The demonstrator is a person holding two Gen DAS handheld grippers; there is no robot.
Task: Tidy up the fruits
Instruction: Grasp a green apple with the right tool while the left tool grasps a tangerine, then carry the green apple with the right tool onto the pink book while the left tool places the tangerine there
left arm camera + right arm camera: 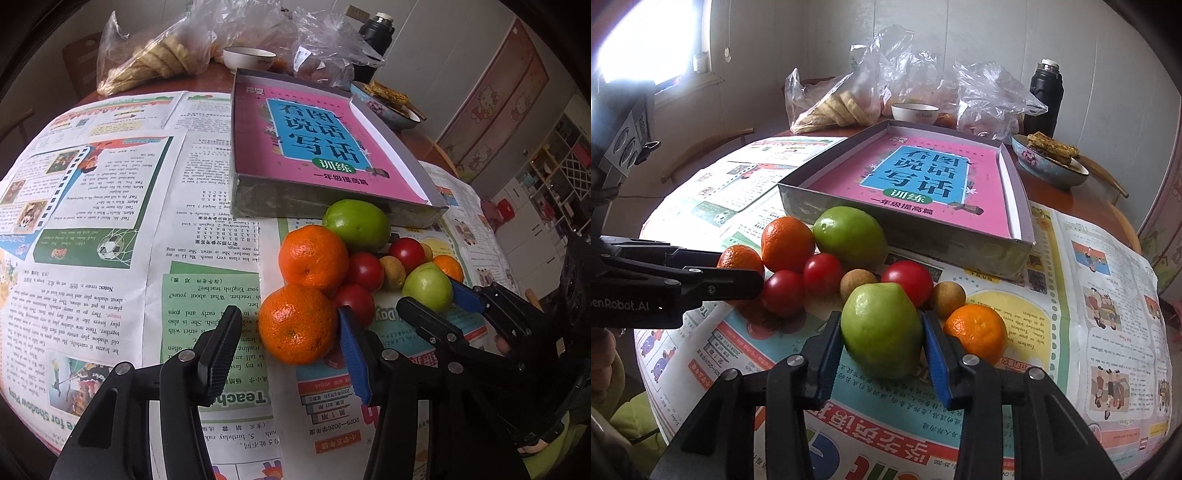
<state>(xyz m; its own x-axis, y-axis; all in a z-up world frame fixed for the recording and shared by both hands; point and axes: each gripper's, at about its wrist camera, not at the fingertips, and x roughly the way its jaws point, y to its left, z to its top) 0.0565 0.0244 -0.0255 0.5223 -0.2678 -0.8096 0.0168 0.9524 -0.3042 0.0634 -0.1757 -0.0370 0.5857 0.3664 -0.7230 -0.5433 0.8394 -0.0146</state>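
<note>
A pile of fruit lies on newspaper in front of a grey box (pixel 258 205) that holds a pink book. My left gripper (pixel 288 312) is shut on the nearest orange (pixel 295 332), its blue pad against the fruit's right side. My right gripper (pixel 882 317) is shut on a small green fruit (pixel 881 332), with both blue pads pressing its sides. It also shows at the right of the left wrist view, as the right gripper (pixel 428 293). Loose around them lie a second orange (pixel 313 257), a large green fruit (pixel 849 236), red tomatoes (pixel 822 274), brown longans (pixel 947 299) and a third orange (pixel 975 332).
Newspaper (pixel 110 221) covers the round wooden table. Behind the box stand plastic bags of food (pixel 842 103), a white bowl (pixel 915 112), a black flask (pixel 1044 99) and a blue bowl of flat cakes (pixel 1049 162). A person's hand (pixel 504 345) holds the right gripper.
</note>
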